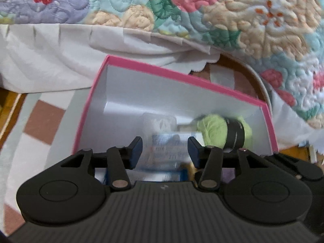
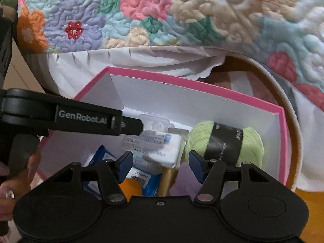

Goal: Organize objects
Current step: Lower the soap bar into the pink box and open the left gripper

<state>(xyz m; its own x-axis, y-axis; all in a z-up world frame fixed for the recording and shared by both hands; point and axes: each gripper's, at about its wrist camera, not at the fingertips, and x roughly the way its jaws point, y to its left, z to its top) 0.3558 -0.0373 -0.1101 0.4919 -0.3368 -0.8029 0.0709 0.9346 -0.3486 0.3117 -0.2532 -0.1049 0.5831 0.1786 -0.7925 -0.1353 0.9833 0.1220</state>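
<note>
A pink box [image 2: 282, 141] with white inner walls sits on the floor beside a bed draped in a floral quilt [image 2: 141, 10]. Both tools point down into it.

The left tool [image 1: 165, 148] has its jaws spread wide with nothing between them. Just beyond its tips lies a white packet printed with blue text [image 1: 168, 143], blurred in this view. The right tool [image 2: 161, 163] is also wide apart and grips nothing. In its view the left tool reaches in from the left side, over the packet [image 2: 160, 147].

Inside the box, at the right, a ball of light green yarn with a black band [image 2: 226, 143] rests against the wall. A clear plastic case [image 2: 156, 122] lies behind the packet. Blue and white packaging [image 2: 145, 179], something orange [image 2: 129, 188] and a gold object [image 2: 168, 180] crowd the near end.

Risks, as a judgement: the 2 tools are close together over 1 box and could knock each other. The packet lies loose on other items, so a hurried pinch may slide it away. The light box could shift if a wall is pushed.
</note>
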